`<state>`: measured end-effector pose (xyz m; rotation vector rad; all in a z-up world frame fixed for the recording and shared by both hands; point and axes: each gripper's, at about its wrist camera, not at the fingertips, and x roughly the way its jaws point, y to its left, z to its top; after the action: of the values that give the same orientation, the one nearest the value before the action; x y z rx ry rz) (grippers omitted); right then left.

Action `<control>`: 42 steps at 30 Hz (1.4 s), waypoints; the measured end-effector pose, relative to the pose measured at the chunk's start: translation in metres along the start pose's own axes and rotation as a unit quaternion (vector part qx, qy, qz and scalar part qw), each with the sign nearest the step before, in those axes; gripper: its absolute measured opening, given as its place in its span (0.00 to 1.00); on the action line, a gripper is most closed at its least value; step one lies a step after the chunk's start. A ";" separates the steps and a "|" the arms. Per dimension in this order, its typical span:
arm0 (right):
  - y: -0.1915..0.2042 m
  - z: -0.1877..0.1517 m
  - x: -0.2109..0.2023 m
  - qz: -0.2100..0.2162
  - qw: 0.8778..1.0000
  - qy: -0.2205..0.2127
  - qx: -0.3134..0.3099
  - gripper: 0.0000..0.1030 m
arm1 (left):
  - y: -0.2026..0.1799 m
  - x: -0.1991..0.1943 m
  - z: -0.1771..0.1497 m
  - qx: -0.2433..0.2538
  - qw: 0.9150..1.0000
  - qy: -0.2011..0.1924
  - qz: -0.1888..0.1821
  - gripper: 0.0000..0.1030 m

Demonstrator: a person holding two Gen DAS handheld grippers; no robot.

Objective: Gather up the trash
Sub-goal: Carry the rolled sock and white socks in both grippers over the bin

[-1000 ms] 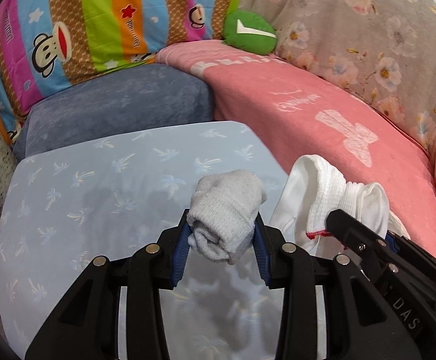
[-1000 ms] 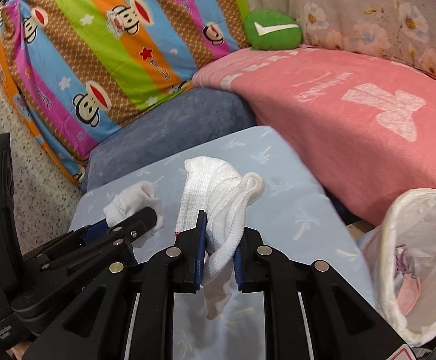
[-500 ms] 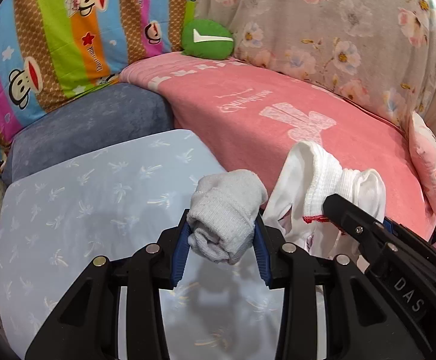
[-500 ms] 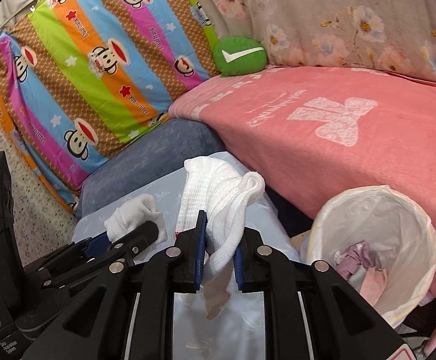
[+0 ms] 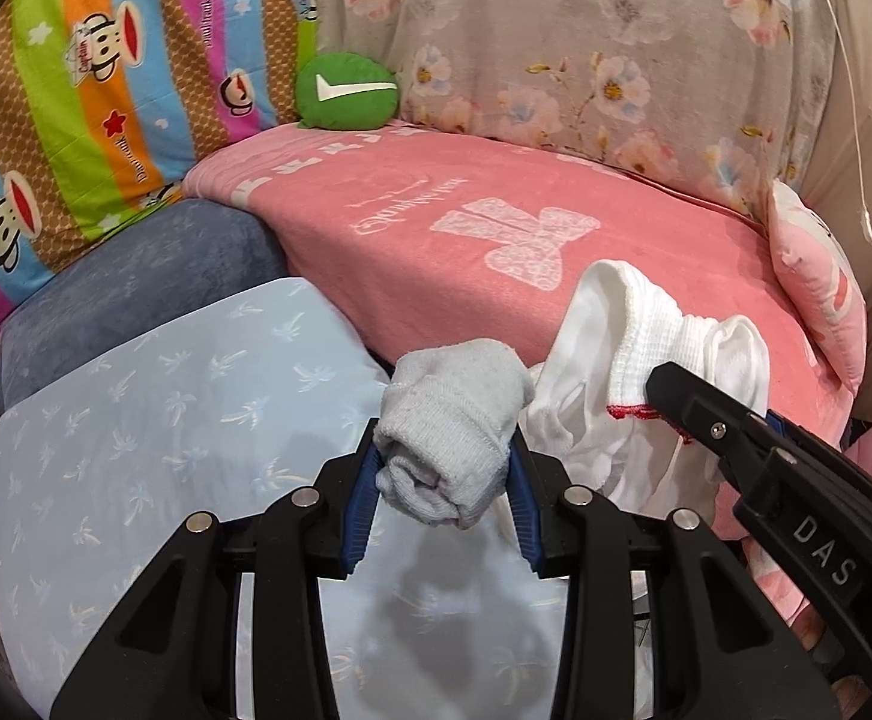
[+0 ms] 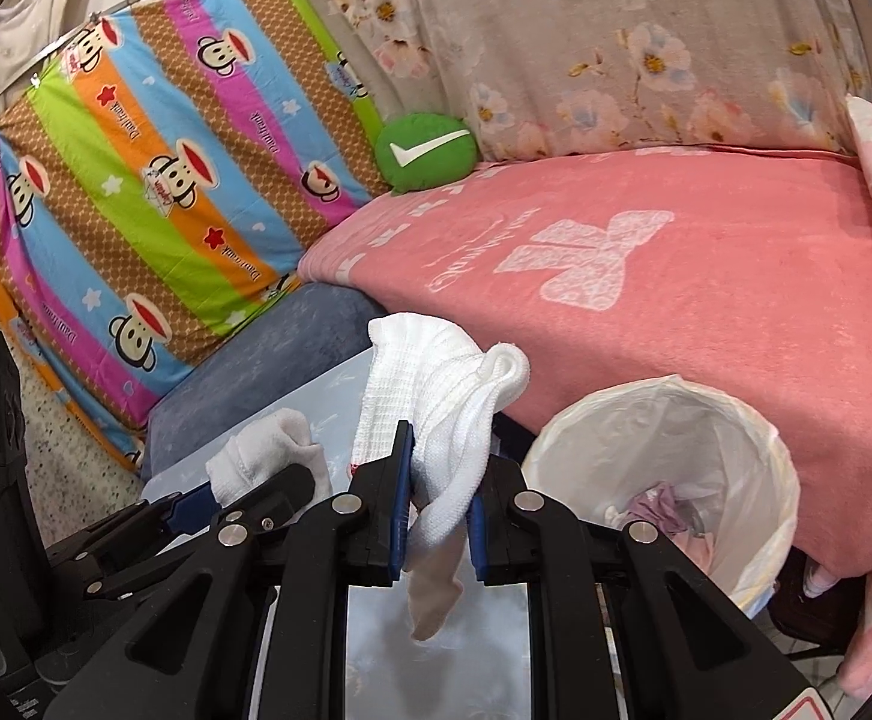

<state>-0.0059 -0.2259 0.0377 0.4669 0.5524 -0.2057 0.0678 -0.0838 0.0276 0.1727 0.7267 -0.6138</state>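
My left gripper [image 5: 443, 483] is shut on a rolled grey sock [image 5: 451, 429], held above the pale blue table [image 5: 153, 420]. My right gripper [image 6: 436, 513] is shut on a white sock [image 6: 436, 396] whose toe hangs below the pads. In the left wrist view the white sock [image 5: 634, 354] and the right gripper [image 5: 664, 393] show on the right. In the right wrist view the left gripper [image 6: 282, 483] with the grey sock [image 6: 261, 450] sits at lower left. A white-lined trash bin [image 6: 760, 468], with some cloth inside, stands right of the right gripper.
A pink blanket [image 6: 706, 276] covers the bed behind the bin. A blue-grey cushion [image 5: 135, 282], a striped monkey-print quilt [image 6: 153, 180], a green round cushion [image 6: 426, 150] and a floral cover [image 5: 586, 48] lie at the back. A pink pillow [image 5: 820, 282] lies at the right.
Both grippers have swung to the right with their socks held. The trash bin has come more fully into the right wrist view, and the table has slid left.
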 end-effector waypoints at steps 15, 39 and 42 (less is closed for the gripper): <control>-0.065 0.011 -0.027 -0.030 0.999 -0.021 0.033 0.16 | -0.057 0.011 0.002 0.048 0.999 0.008 -0.023 0.36; -0.119 0.009 -0.014 -0.066 0.996 -0.007 0.063 0.16 | -0.093 0.049 0.000 0.079 0.995 0.046 -0.051 0.39; -0.122 0.009 -0.010 -0.069 0.996 -0.004 0.064 0.16 | -0.094 0.054 0.000 0.079 0.994 0.050 -0.053 0.40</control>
<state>-0.0479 -0.3362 0.0042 0.5521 0.5667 -0.3770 0.0446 -0.1854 -0.0025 0.3141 0.7881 -0.7683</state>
